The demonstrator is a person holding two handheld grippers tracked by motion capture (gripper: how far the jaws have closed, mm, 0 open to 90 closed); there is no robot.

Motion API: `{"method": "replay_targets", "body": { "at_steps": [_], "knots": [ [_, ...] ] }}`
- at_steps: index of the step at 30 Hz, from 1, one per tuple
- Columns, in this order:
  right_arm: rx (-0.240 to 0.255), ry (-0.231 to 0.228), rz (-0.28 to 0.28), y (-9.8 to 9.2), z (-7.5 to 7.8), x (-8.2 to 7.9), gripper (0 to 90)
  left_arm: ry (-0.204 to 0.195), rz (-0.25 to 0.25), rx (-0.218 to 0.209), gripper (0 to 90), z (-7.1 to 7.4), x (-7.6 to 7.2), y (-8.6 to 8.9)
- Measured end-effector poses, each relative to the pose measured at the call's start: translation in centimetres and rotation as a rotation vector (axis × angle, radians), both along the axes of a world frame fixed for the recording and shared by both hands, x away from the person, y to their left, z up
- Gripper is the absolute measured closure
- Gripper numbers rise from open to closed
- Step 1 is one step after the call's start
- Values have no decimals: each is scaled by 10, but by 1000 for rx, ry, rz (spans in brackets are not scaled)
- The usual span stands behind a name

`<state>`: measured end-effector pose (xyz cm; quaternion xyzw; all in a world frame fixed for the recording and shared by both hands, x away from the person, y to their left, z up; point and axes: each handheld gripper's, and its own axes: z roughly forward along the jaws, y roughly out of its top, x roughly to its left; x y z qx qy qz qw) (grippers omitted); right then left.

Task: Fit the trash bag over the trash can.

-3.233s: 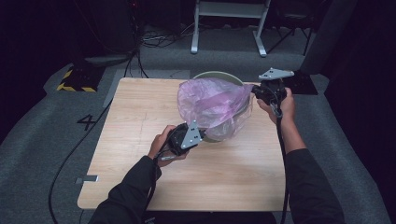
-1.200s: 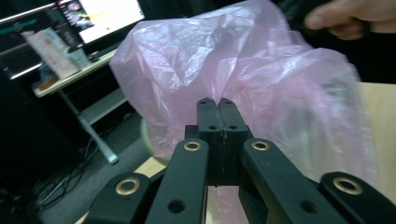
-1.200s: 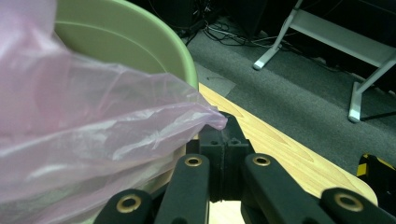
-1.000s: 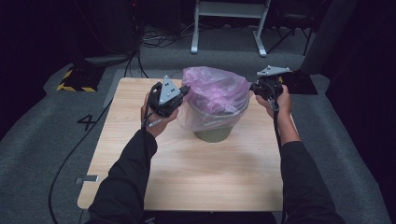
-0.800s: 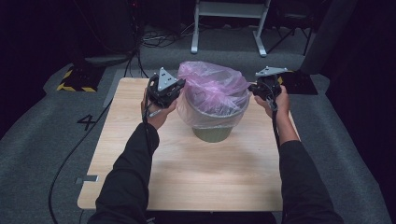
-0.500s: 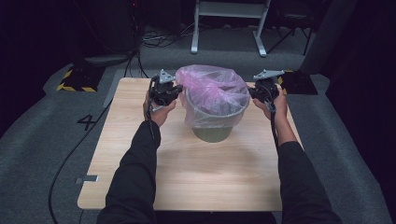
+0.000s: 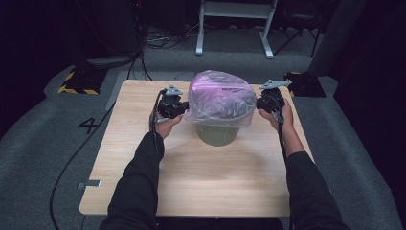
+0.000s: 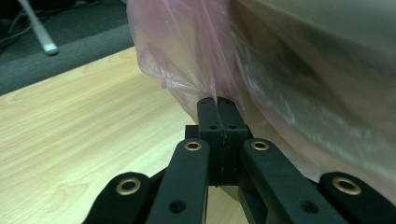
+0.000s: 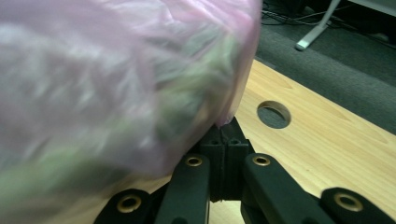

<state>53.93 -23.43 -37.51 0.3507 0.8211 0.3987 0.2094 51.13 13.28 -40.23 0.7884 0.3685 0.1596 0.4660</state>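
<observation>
A thin, translucent pink plastic bag [image 7: 221,98] is draped over a round olive-green bin [image 7: 218,134] standing mid-worktop [image 7: 191,182]. The left hand-held gripper [image 7: 178,109] sits at the bag's left edge, its jaws pressed together, pinching the crinkled film. The right hand-held gripper [image 7: 261,103] pinches the bag's right edge likewise. The worktop is pale wood grain, with a round hole [image 9: 273,114] near the right hand-held gripper.

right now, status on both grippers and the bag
Left gripper shut on pink bag, right gripper shut on its other side. Bag hem pulled over green bin. Table bare around it, nothing in the way.
</observation>
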Motion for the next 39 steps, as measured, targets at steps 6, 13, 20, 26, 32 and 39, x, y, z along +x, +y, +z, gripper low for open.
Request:
{"method": "replay_targets", "body": {
  "at_steps": [6, 13, 20, 26, 32, 39],
  "knots": [
    [51, 4, 37, -4, -5, -10, 900, -3, -48, -42, 900, -5, -12, 3],
    [76, -2, 71, -10, -8, -28, 900, -19, -115, -47, 900, -7, -33, 4],
    [68, -17, 106, -18, -8, -48, 900, -54, -123, -13, 900, -3, -51, 11],
    [66, -76, 35, -31, 5, -51, 900, -126, -38, -83, 869, 17, -51, 33],
    [67, -138, -9, -36, 24, -50, 900, -208, -6, -128, 552, 41, -55, 45],
    [66, -171, -15, -32, 35, -50, 900, -254, -53, -145, 242, 63, -59, 44]
  ]
}}
